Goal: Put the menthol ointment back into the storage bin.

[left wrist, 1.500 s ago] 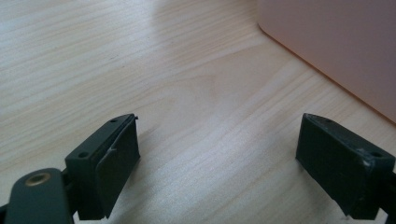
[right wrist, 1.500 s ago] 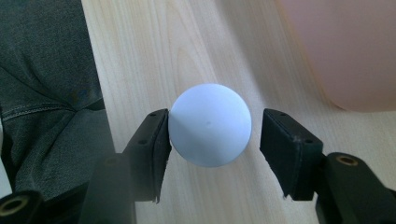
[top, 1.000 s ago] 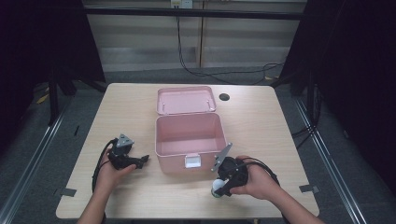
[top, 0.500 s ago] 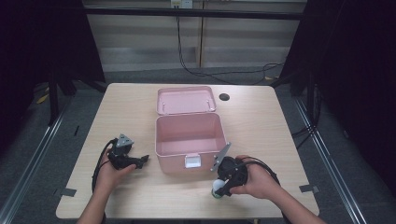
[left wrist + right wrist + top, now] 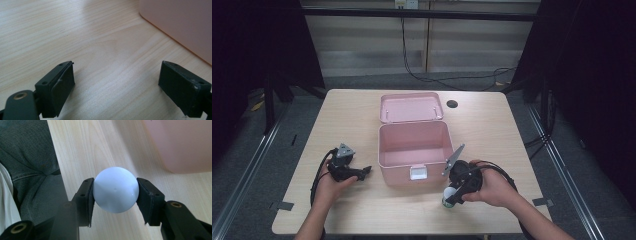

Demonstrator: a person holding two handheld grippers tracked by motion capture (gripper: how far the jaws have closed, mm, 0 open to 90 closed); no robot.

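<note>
Pale wooden table (image 5: 337, 115), grey floor (image 5: 242, 165), dark curtains (image 5: 257, 45), wall cables (image 5: 427, 77)

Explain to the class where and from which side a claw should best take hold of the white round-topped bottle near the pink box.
Grip the bottle across its widest part, one pad on each side, as the right claw does now. Its smooth rounded white top would likely slip off-centre. Come from the table's front edge, since the pink box stands behind it.

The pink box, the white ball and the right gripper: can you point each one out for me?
pink box (image 5: 412, 150): high view, on its bare inside floor.
white ball (image 5: 115, 189): right gripper view, on the middle of its rounded front.
right gripper (image 5: 115, 195): right gripper view, midway between its two fingertips, which press the ball.
</note>
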